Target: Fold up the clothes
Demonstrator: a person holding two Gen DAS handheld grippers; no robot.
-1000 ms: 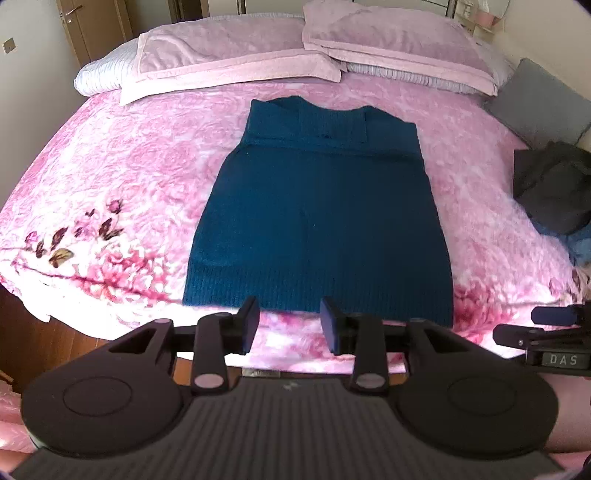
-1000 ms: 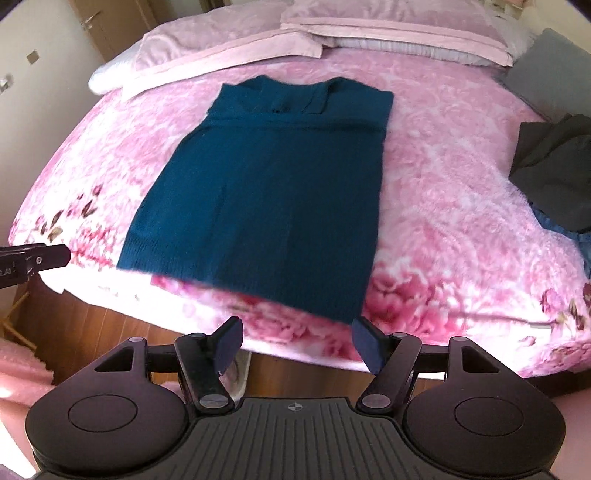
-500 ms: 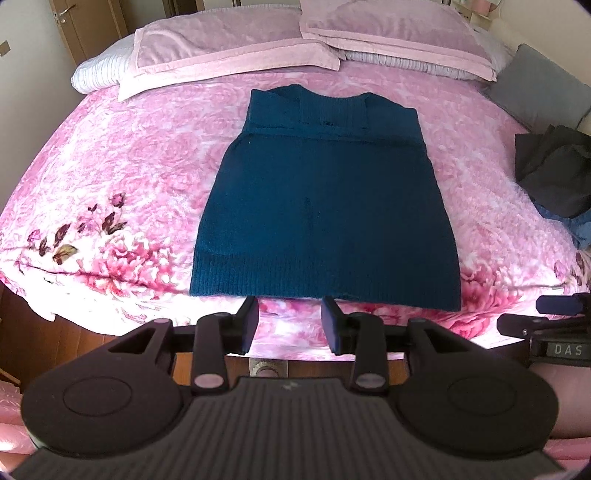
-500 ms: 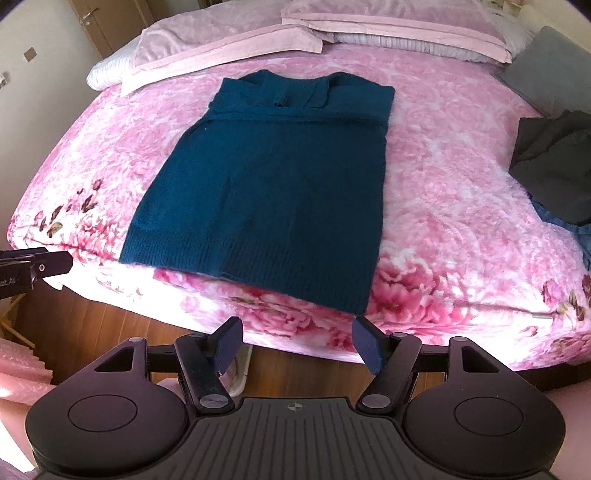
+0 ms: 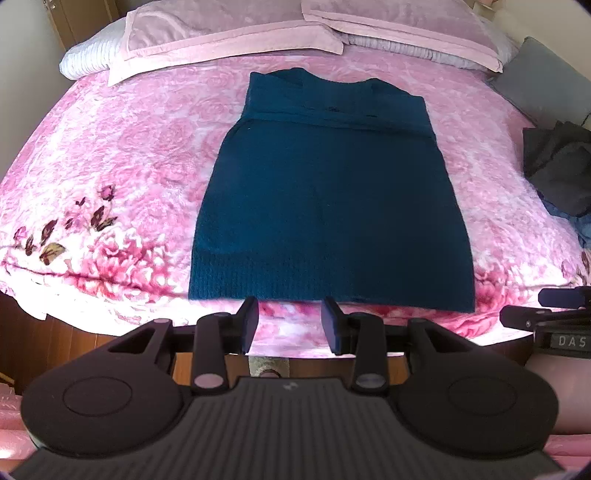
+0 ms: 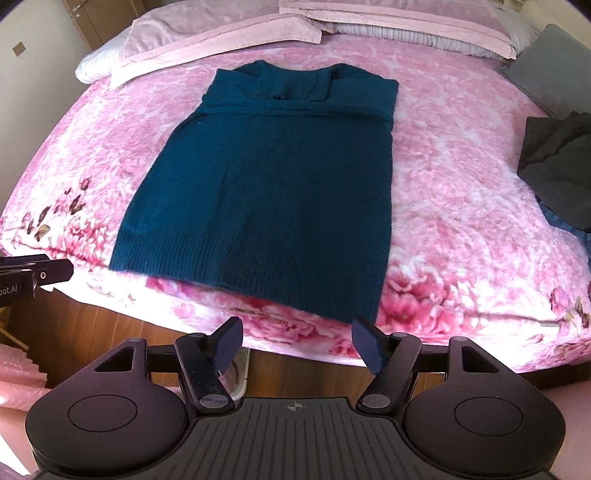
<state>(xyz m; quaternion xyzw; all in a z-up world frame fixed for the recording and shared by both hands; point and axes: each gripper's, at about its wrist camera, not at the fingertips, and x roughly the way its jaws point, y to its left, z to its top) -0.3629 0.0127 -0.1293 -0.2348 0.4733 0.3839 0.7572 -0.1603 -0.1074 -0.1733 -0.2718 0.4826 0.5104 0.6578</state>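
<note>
Left wrist view: teal sweater (image 5: 328, 192) lies flat mid-frame on the pink bed (image 5: 110, 177), hem at the bed's lower edge; left hand-held gripper (image 5: 290, 321) and right hand-held gripper (image 6: 297, 341) hover apart, empty.

Bedroom, likely home: bed (image 5: 122, 155), pillows (image 5: 221, 26)

Teal knit sweater (image 5: 328, 206) flat, sleeves folded in.

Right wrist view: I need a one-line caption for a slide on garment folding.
Open right gripper poised at the hem of a teal knit sweater lying flat on a pink floral bedspread.
</note>
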